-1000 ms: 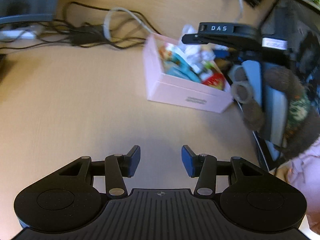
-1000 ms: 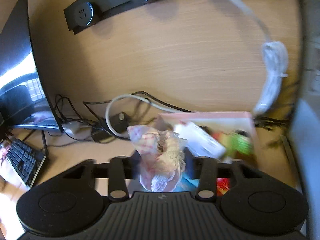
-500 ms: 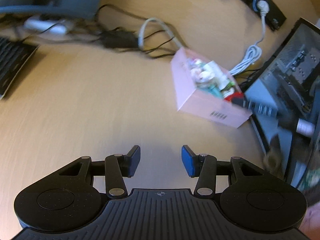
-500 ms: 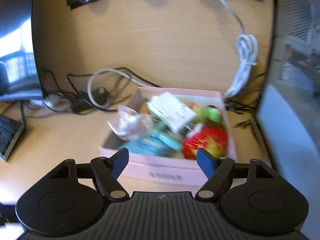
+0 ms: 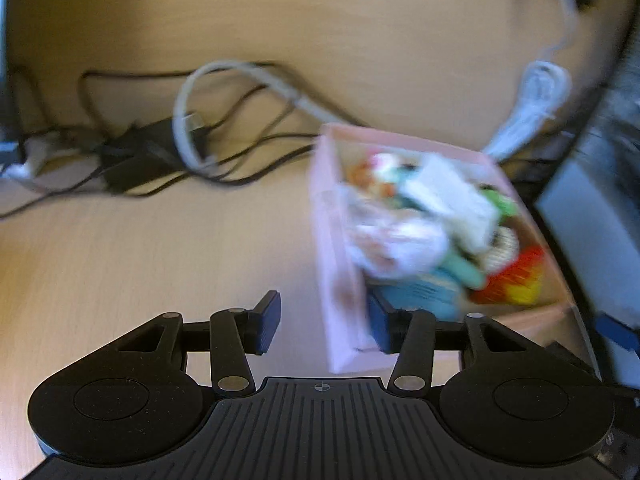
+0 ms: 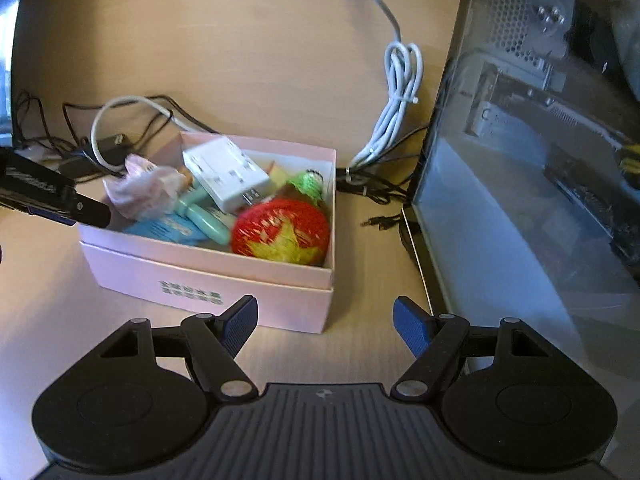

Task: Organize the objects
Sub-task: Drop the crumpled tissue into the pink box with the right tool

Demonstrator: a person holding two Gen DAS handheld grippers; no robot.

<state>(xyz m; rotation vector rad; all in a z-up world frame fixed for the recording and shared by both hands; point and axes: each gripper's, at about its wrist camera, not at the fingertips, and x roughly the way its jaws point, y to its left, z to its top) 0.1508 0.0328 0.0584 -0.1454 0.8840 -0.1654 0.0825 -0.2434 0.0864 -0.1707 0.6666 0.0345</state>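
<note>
My left gripper (image 5: 322, 322) is opening, straddling the left wall of the pink box (image 5: 340, 280) near the desk's back edge; my right gripper (image 6: 325, 320) hangs open, empty, just before its front-right corner.

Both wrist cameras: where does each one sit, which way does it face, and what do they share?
Left wrist: sits on the left gripper, angled down at the desk; its opening jaws straddle the left wall of the pink box, not pressing it. Blurred.
Right wrist: sits on the right gripper, angled down at the pink box from its printed side; open jaws, nothing between them. The left gripper enters at the left edge.
Shared: the box, the red strawberry toy, the bundled white cable.
</note>
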